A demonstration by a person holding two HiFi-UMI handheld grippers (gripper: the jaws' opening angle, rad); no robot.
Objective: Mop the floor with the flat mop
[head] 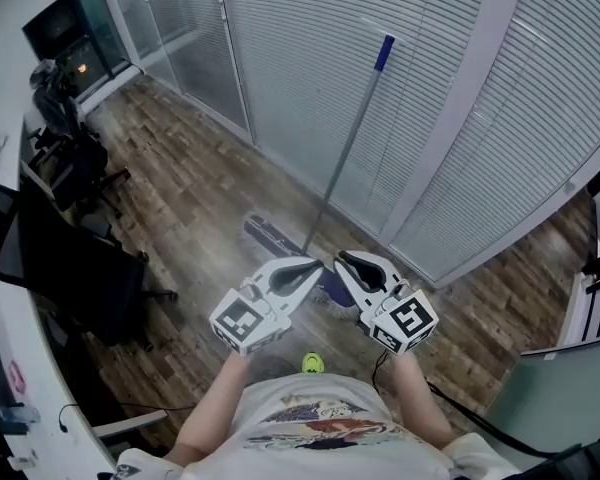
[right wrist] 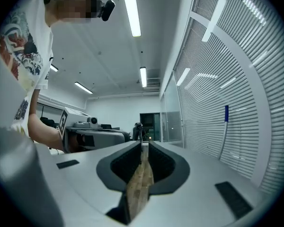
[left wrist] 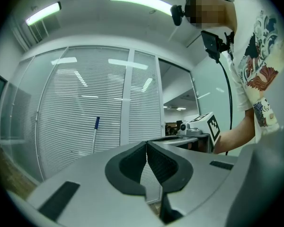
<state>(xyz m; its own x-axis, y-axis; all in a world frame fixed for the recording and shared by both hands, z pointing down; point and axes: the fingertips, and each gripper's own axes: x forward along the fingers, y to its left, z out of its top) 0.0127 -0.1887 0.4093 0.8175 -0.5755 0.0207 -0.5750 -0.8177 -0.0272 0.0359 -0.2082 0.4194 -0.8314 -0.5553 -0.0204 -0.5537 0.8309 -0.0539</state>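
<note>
black office chair [head: 75, 268], left edge: padded, angular.
floor [head: 190, 198]: brown wood-look planks, matte.
left gripper [head: 316, 264], lower centre: grey moulded shell, ribbed black pads pressed together, nothing between them.
flat mop [head: 346, 148], centre: thin metal pole with a blue tip, leaning on the blinds; dark flat head on the floor behind both gripper tips, untouched.
right gripper [head: 342, 260]: same build, jaws closed to a hairline slit, empty.
blinds [head: 540, 118], upper right: white, slatted, behind glass.
</note>
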